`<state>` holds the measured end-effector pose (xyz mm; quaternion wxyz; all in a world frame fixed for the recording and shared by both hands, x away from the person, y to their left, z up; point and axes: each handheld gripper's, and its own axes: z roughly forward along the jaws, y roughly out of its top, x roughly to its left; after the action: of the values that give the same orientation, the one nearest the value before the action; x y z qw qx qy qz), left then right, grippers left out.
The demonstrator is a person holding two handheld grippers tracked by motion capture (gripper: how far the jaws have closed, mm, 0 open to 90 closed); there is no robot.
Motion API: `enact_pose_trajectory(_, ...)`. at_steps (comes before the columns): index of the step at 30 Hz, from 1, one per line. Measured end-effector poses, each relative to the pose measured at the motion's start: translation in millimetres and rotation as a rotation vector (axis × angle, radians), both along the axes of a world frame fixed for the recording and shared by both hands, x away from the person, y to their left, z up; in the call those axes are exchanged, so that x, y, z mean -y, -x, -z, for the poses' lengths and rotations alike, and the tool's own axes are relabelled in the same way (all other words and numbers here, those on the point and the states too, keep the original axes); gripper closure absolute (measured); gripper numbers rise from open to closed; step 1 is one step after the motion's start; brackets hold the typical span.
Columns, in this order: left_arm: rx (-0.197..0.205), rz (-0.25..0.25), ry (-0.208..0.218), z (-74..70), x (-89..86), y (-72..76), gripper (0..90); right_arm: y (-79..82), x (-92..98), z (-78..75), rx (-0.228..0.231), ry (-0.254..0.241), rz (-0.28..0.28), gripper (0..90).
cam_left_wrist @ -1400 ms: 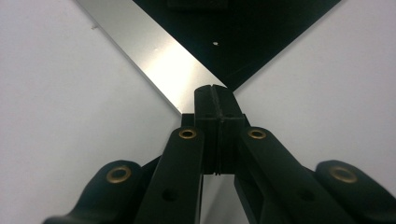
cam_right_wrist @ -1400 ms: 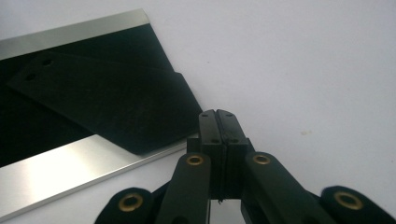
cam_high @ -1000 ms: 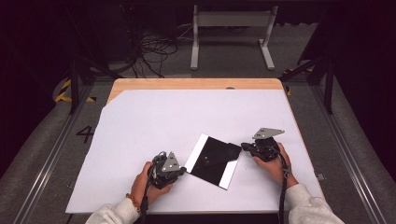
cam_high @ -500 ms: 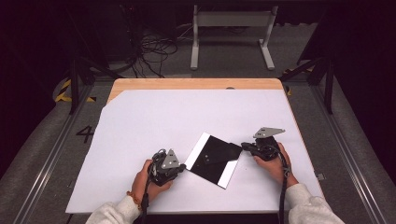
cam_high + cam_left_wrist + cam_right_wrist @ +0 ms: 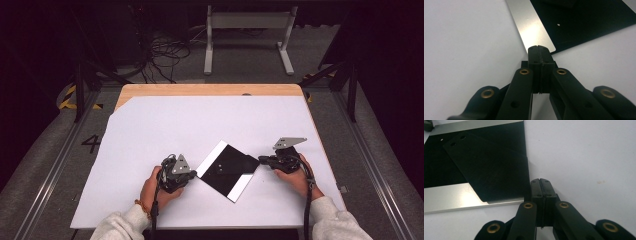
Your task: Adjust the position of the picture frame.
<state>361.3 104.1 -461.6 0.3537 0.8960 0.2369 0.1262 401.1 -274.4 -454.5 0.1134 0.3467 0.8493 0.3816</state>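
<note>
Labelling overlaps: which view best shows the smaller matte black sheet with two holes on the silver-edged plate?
Right gripper view: the smaller matte black sheet lies askew across the silver-edged black plate, both holes visible. Left gripper view shows mostly the plate. High view shows black blending together.

Wooden table [image 5: 210,90] covered by big white sheet [image 5: 200,130]; bare wood seen along 12 o'clock edge. Flat black card with silver bands [image 5: 225,170] laid straight on sheet, toward 6 o'clock, turned like diamond.
</note>
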Motion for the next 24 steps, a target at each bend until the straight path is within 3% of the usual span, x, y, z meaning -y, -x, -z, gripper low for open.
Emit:
enact_pose_trajectory(8,-0.012,-0.012,0.007,-0.2,-4.2,-12.6,89.8,11.2,-8.8,-1.1,0.000,0.021,-0.051,90.0)
enact_pose_trajectory(16,0.006,-0.032,-0.007,-0.3,-6.4,-25.4,89.6,23.4,-14.2,-1.9,-0.009,0.032,-0.077,90.0)
enact_pose_trajectory(24,0.020,-0.031,-0.013,0.1,-5.6,-29.0,89.7,27.3,-14.3,-1.9,-0.017,0.027,-0.087,90.0)
